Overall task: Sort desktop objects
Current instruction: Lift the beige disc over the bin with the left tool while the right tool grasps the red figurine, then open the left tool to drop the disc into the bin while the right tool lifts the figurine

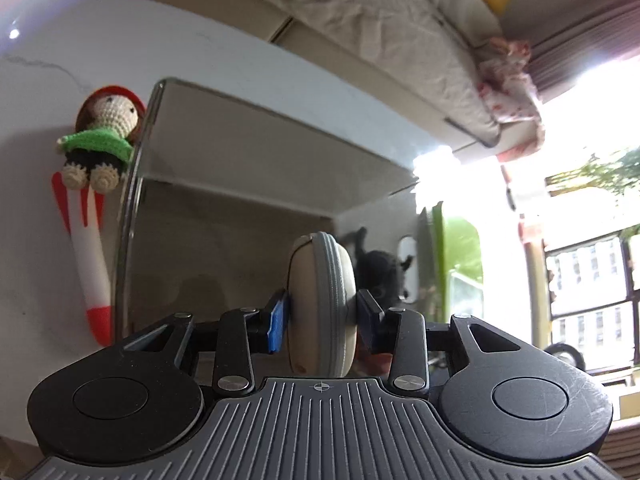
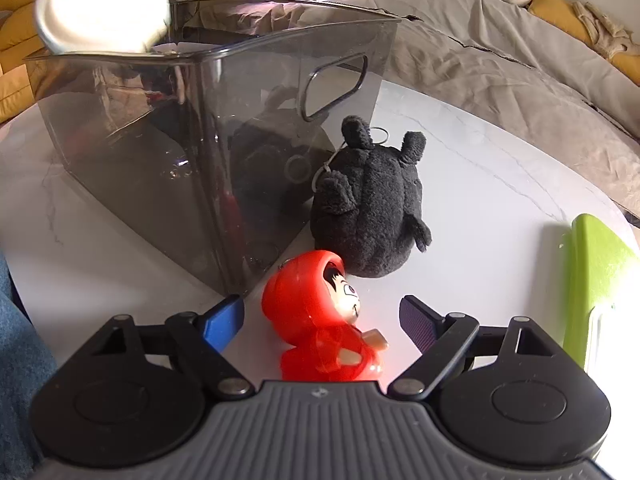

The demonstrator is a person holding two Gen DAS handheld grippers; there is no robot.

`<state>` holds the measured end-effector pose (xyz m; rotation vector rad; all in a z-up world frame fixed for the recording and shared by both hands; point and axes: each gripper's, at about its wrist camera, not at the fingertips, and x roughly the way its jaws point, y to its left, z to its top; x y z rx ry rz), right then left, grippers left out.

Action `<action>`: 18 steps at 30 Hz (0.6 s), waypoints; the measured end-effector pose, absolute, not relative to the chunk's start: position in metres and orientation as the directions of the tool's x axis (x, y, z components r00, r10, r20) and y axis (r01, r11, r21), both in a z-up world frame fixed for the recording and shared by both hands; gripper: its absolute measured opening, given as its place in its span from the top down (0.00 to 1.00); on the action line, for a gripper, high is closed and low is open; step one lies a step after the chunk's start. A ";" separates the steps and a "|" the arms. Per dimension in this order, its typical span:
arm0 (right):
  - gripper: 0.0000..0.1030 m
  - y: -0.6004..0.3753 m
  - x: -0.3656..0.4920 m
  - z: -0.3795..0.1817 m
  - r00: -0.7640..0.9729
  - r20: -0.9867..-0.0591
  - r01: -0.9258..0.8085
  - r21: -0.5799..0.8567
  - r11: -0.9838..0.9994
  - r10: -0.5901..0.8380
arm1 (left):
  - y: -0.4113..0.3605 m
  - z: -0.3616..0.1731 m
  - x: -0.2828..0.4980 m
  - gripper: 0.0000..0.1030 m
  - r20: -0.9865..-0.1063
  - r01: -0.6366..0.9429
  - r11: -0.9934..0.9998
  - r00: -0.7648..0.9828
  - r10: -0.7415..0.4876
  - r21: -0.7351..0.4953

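Note:
My left gripper (image 1: pixel 324 312) is shut on a round beige case with a grey zipper band (image 1: pixel 322 304), held above the open smoked-plastic bin (image 1: pixel 224 152). The case also shows as a bright blur over the bin's rim in the right wrist view (image 2: pixel 102 4). My right gripper (image 2: pixel 322 316) is open, its fingers on either side of a red hooded figurine (image 2: pixel 320 320) lying on the white table. A black plush toy (image 2: pixel 370 208) lies beside the bin (image 2: pixel 200 120).
A crocheted doll with a green scarf (image 1: pixel 102 136) and a red-and-white object (image 1: pixel 90 252) lie left of the bin. A green-edged item (image 2: pixel 600 280) stands at the right. A sofa with a grey cover (image 2: pixel 500 60) runs behind the marble table (image 2: pixel 480 168).

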<state>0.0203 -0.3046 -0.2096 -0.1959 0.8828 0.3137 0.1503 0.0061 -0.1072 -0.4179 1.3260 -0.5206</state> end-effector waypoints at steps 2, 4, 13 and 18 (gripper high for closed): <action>0.15 -0.308 0.019 -0.211 0.594 -0.781 -0.345 -0.030 0.938 0.193 | -0.012 -0.134 0.164 0.61 -0.838 0.102 0.846 0.119 -0.532 -0.523; 0.14 -0.309 0.020 -0.213 0.593 -0.781 -0.343 -0.023 0.939 0.198 | -0.026 -0.153 0.173 0.61 -0.869 0.099 0.873 0.098 -0.485 -0.477; 0.18 -0.311 0.028 -0.223 0.586 -0.780 -0.336 0.012 0.942 0.219 | -0.059 -0.157 0.177 0.54 -0.950 0.216 0.949 0.160 -0.267 -0.230; 0.21 -0.313 0.032 -0.229 0.581 -0.780 -0.332 0.031 0.943 0.230 | -0.063 -0.131 0.172 0.34 -0.942 0.275 0.956 0.284 -0.179 -0.098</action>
